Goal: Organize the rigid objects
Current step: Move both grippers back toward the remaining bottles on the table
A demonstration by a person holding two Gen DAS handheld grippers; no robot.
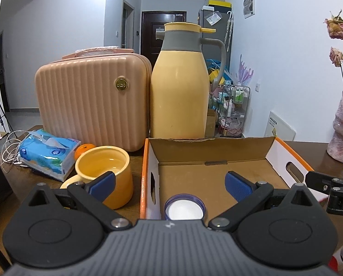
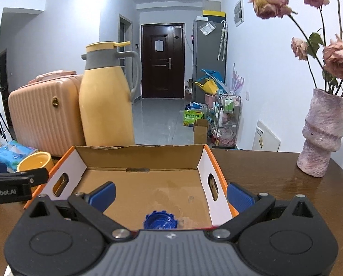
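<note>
The box (image 1: 284,154) sits on the table (image 2: 275,184), with a cap (image 1: 184,209) in it by the near wall. Left of the box stands a mug (image 1: 107,172); further left lies a tissue pack (image 1: 48,153), an orange (image 1: 84,150) between them. Behind the mug is a case (image 1: 88,101), and right of the case, behind the box, a flask (image 1: 179,92). A vase (image 2: 321,135) stands to the right, well apart from the box.

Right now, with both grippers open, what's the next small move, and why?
Probably swing the left gripper left around the yellow ceramic mug: it stands outside the orange-edged cardboard box, close beside that gripper, which holds nothing.
</note>
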